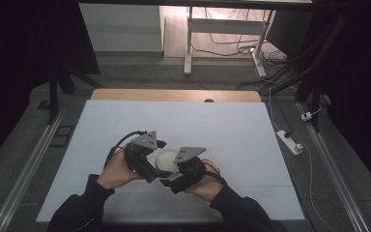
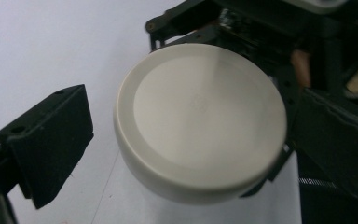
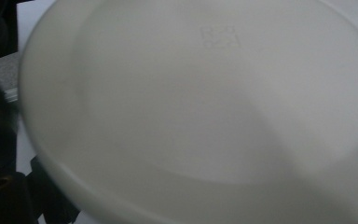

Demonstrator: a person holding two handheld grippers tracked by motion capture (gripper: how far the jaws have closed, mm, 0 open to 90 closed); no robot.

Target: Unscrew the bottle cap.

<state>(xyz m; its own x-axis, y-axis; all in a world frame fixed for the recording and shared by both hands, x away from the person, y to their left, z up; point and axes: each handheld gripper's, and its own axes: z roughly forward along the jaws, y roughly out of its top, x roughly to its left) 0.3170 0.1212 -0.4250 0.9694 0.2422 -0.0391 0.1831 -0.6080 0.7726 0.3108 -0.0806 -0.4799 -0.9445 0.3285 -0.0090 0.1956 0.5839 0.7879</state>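
One white tabletop (image 1: 125,130) carries the work. Two hand-held grippers meet over its near middle: the left hand-held gripper (image 1: 150,175) gapes apart around a cream round lid (image 2: 200,121), while the right hand-held gripper (image 1: 170,182) clamps its rim.

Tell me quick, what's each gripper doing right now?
Left gripper: open, its two sides spread either side of the white lid.
Right gripper: seems to hold the lid, but open or shut cannot be told.
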